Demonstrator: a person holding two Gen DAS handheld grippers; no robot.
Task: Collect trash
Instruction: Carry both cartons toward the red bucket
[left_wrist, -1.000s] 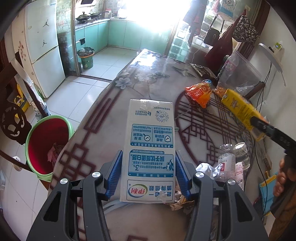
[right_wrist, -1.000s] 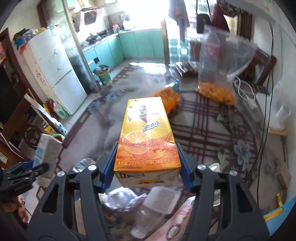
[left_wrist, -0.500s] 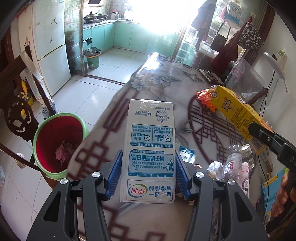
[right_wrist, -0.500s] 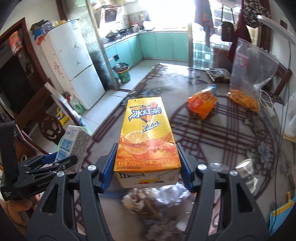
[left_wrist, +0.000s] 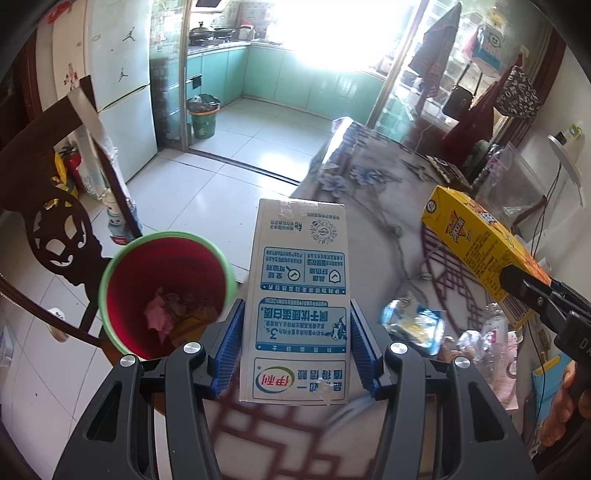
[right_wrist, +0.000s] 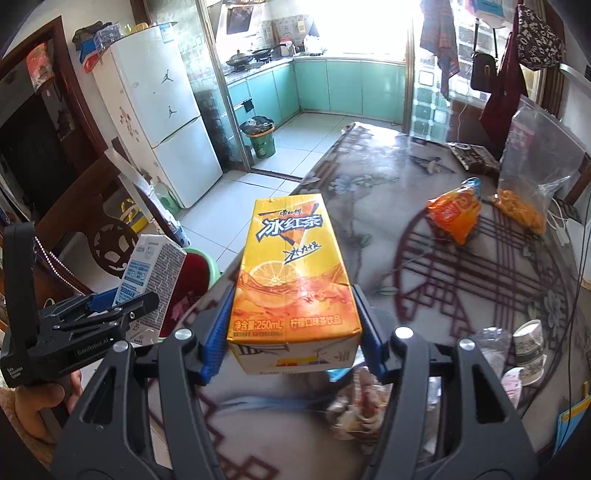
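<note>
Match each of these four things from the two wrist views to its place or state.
Things:
1. white and blue milk carton
2. yellow-orange iced tea carton
3. red bin with green rim
4. orange snack bag

Places:
A. lying on the patterned table
B. on the floor, beside the table
C. held in the left tongs
D. held in the right tongs

Pairs: 1-C, 2-D, 3-B, 4-A

Patterned table (right_wrist: 461, 266) bears orange packet (right_wrist: 456, 214)
</note>
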